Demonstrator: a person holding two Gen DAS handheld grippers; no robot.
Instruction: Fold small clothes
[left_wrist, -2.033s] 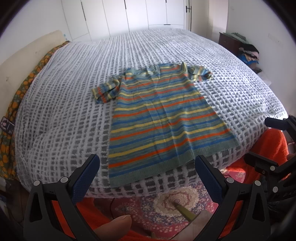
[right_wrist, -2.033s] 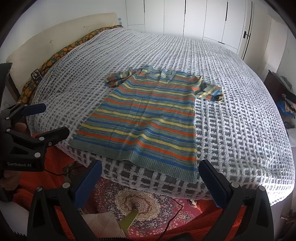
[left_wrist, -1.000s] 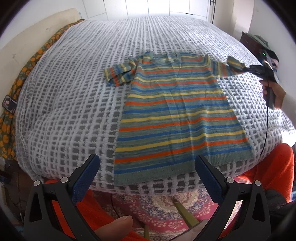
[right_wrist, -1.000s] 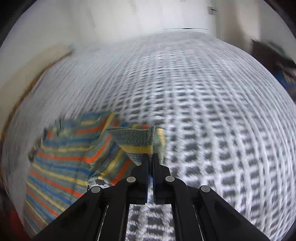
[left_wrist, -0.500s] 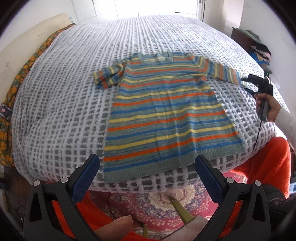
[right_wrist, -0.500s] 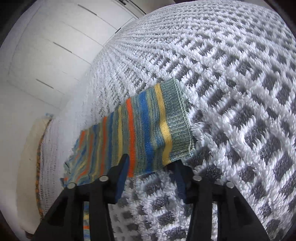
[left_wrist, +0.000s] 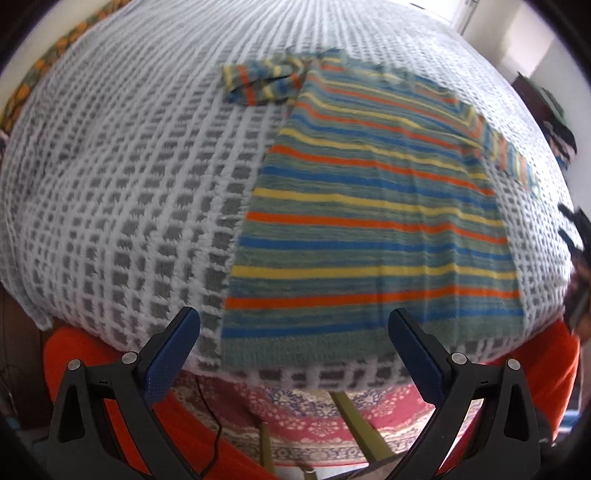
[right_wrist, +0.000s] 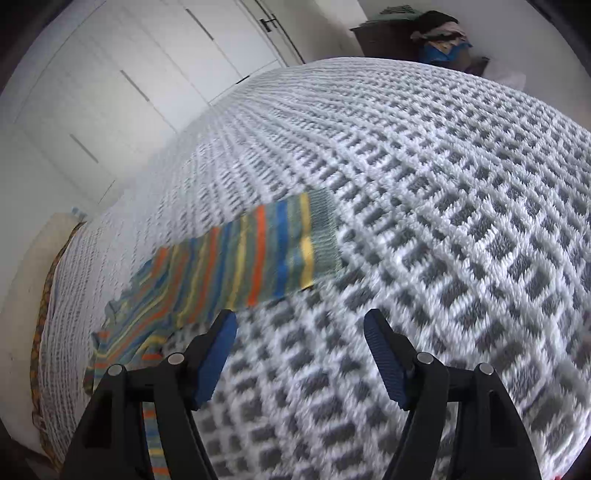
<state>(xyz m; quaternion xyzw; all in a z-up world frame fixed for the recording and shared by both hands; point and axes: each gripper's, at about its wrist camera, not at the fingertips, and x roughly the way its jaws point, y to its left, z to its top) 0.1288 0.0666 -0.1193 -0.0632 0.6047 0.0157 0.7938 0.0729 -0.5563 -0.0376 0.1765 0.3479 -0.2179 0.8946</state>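
Flattening step. The striped knitted jumper (left_wrist: 373, 206) lies spread on the white-and-grey woven bedspread (left_wrist: 122, 192). The right gripper (right_wrist: 300, 345), jaws just opened, stands empty below the straightened sleeve (right_wrist: 258, 251). The left gripper (left_wrist: 293, 350) hangs spread over the hem. Judged next: straighten the bunched sleeve (left_wrist: 258, 83).

We have the sweater (left_wrist: 373, 221) lying flat on the bedspread (left_wrist: 122, 184), its hem at the near bed edge, just ahead of the left gripper (left_wrist: 295, 336) and between its spread fingers. Its crumpled sleeve (left_wrist: 262, 83) sits far ahead, left of the body; the other sleeve (left_wrist: 509, 157) stretches out to the right. Beneath those fingers (below the bed edge) lies a rug (left_wrist: 314, 424). Over on the right gripper (right_wrist: 299, 332), the straightened sleeve (right_wrist: 258, 254) lies just ahead of the left finger, apart from it, only bedspread (right_wrist: 443, 221) between the fingers.
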